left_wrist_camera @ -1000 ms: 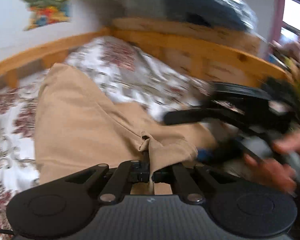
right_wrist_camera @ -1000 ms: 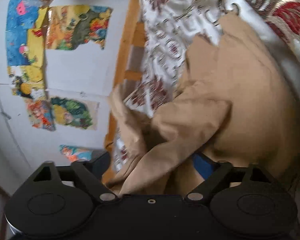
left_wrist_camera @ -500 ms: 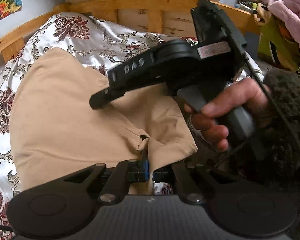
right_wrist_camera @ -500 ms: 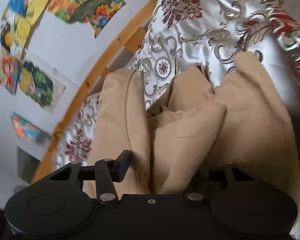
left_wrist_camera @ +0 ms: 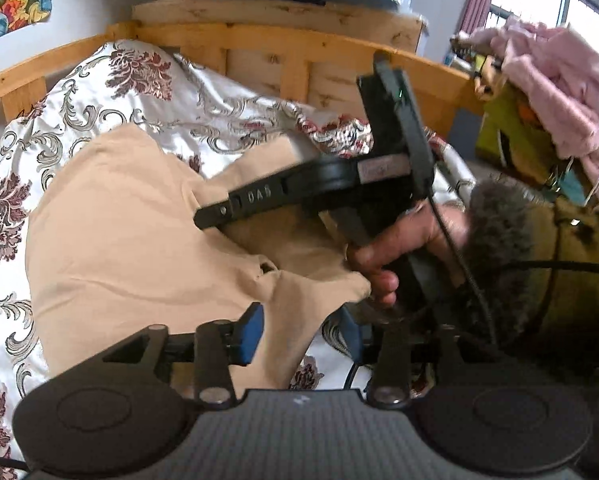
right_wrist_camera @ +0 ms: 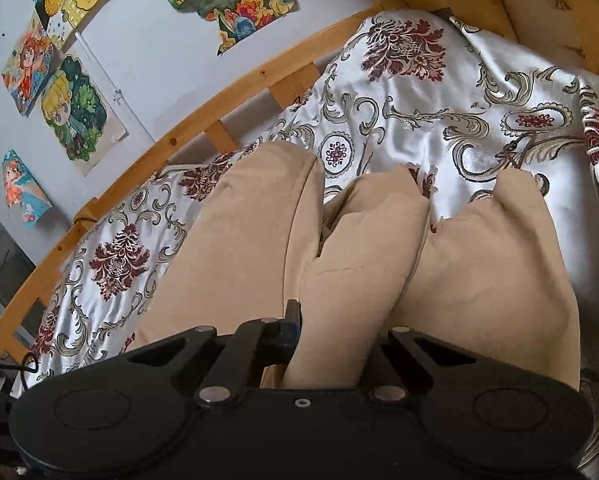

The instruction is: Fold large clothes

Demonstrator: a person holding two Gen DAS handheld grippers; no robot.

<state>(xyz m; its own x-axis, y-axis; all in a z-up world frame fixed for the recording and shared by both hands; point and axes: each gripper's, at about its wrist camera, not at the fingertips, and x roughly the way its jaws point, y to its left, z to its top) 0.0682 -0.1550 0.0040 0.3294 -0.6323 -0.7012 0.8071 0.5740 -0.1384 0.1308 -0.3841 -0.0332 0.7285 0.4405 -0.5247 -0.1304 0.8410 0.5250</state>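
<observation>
Wood-railed bed (right_wrist_camera: pixel 203 120), beige garment (right_wrist_camera: pixel 239 248) mid-quilt; left gripper (left_wrist_camera: pixel 299 334) parting, loose; right gripper (right_wrist_camera: pixel 335 332) clamping fabric.

The left hand-held gripper (left_wrist_camera: pixel 299 334) pointed down at a slant, and its jaws had just been opening. Its blue pads (left_wrist_camera: pixel 248 334) stood apart, with tan cloth (left_wrist_camera: pixel 139 248) lying loose between them. The right hand-held gripper (left_wrist_camera: pixel 203 220) reached across in front, tilted on its side. The person's right hand (left_wrist_camera: pixel 399 248) was wrapped around its handle. Its jaws had just been closing, and they pinched a fold of the same cloth tight.
</observation>
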